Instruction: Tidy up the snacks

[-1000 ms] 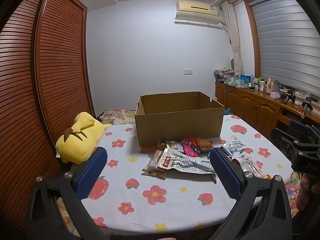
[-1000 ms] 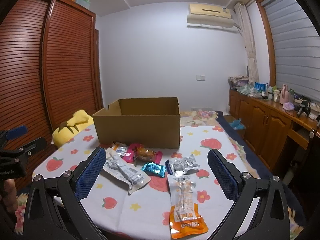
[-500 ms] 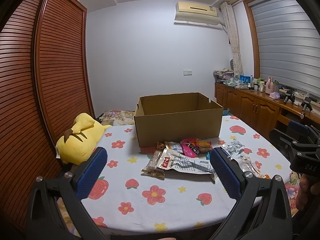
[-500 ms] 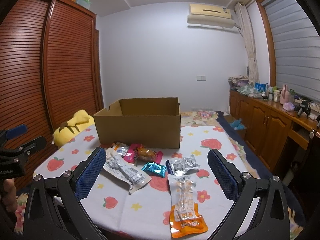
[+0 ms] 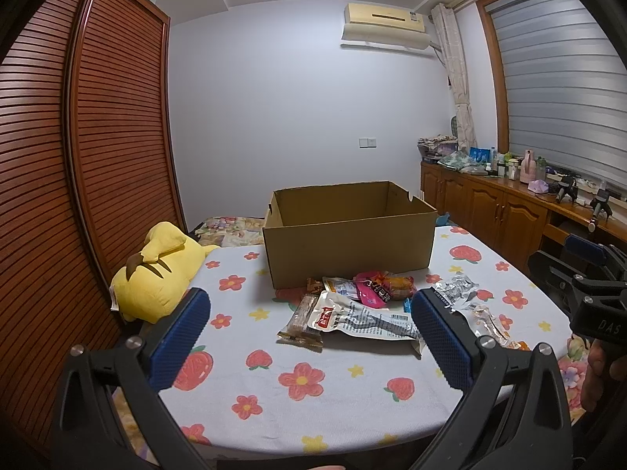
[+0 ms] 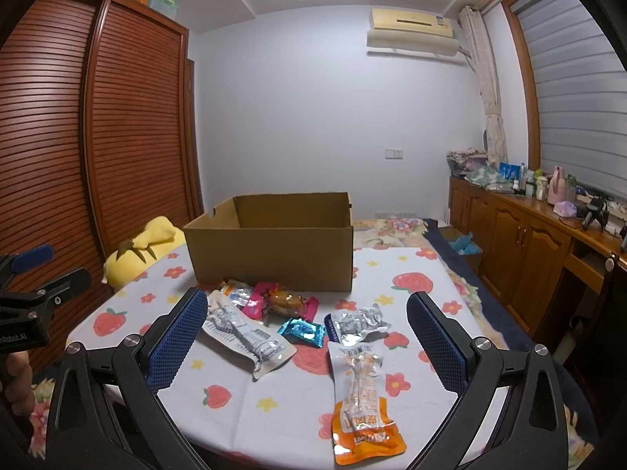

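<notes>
Left claw (image 5: 309, 327) spread wide, nothing between its blue pads; hovering over near edge of floral worktop (image 5: 333, 399). Right claw (image 6: 307, 329) likewise spread wide and empty.

Ahead of left claw, between its fingers: long white packet (image 5: 362, 318) with red label, lying flat, its right end hidden behind right pad. Just left of that packet, touching it: brown bar wrapper (image 5: 302, 318). Beyond both: pink packet (image 5: 372, 288) overlapping an orange-brown snack (image 5: 399, 285), print too small to read. Farther ahead, centred: open cardboard box (image 5: 348, 250), upright, interior floor hidden by front wall. Far left of left claw: yellow plush toy (image 5: 156, 274) at worktop edge. To the right: silver wrapper (image 5: 454, 288); other claw's body cut off by frame.

Ahead of right claw, between its fingers: orange-and-clear pouch (image 6: 362, 391), nearest to camera, lengthwise, lower corner near frame edge. Beyond it, touching its top: crumpled silver wrapper (image 6: 358, 323). Left of that: small blue wrapper (image 6: 302, 329). Further left, partly behind left pad: long white packet (image 6: 247, 338). Cardboard box (image 6: 270, 252) behind the cluster, contents not visible. Fingers of a hand (image 6: 17, 382) at lower left, mostly cut off.
</notes>
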{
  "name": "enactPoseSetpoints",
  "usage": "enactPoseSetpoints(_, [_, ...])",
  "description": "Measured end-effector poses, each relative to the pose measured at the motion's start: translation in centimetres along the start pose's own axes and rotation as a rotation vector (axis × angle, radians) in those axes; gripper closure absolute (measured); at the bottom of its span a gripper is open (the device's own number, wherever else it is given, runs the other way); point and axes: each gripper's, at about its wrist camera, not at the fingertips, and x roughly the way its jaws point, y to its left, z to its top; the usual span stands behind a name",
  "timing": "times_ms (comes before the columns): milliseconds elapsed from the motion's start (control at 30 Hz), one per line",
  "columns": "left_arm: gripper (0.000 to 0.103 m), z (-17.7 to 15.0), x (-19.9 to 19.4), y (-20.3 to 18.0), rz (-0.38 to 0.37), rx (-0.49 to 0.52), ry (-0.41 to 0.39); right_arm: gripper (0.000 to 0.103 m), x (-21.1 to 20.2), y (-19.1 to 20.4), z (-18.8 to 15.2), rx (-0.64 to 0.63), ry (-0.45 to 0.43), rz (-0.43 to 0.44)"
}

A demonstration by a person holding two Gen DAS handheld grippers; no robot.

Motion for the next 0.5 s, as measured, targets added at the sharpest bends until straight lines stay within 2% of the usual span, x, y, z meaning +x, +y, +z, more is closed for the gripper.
enactPoseSetpoints(500, [0.000, 0.41, -0.73, -0.31, -0.010, 0.005, -0.007, 0.000, -0.04, 0.03, 0.03, -0.001, -0.002, 0.002])
